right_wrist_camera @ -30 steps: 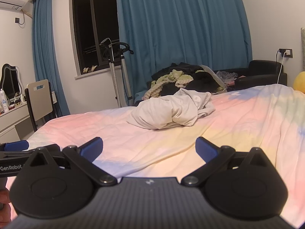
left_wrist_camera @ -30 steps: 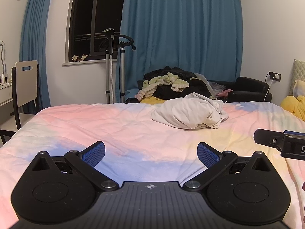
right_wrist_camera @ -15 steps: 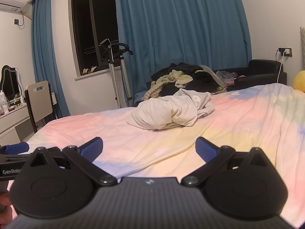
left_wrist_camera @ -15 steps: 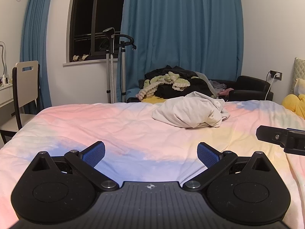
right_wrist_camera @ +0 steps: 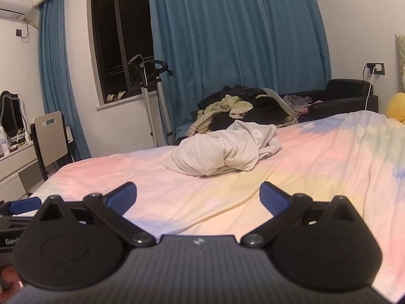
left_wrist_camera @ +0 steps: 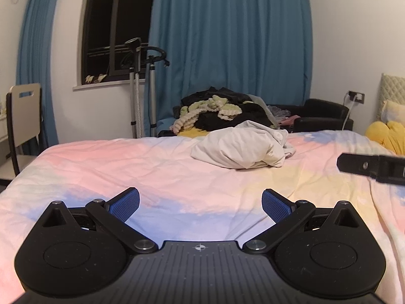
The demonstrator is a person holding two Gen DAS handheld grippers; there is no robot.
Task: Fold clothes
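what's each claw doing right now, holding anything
Left claw: open, holding nothing.
Right claw: open, holding nothing.

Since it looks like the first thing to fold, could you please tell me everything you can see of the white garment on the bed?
The white garment is an off-white, soft-looking cloth, bunched into a rumpled heap rather than spread flat. A crumpled end with a round detail sticks up at its right. It lies on the pastel bedspread, towards the far edge, touching nothing but the bedspread.

Walls white | window (right_wrist_camera: 122, 40) dark, far left | curtains (right_wrist_camera: 235, 33) blue | chair (right_wrist_camera: 50, 136) left | armchair (right_wrist_camera: 346, 96) black, far right
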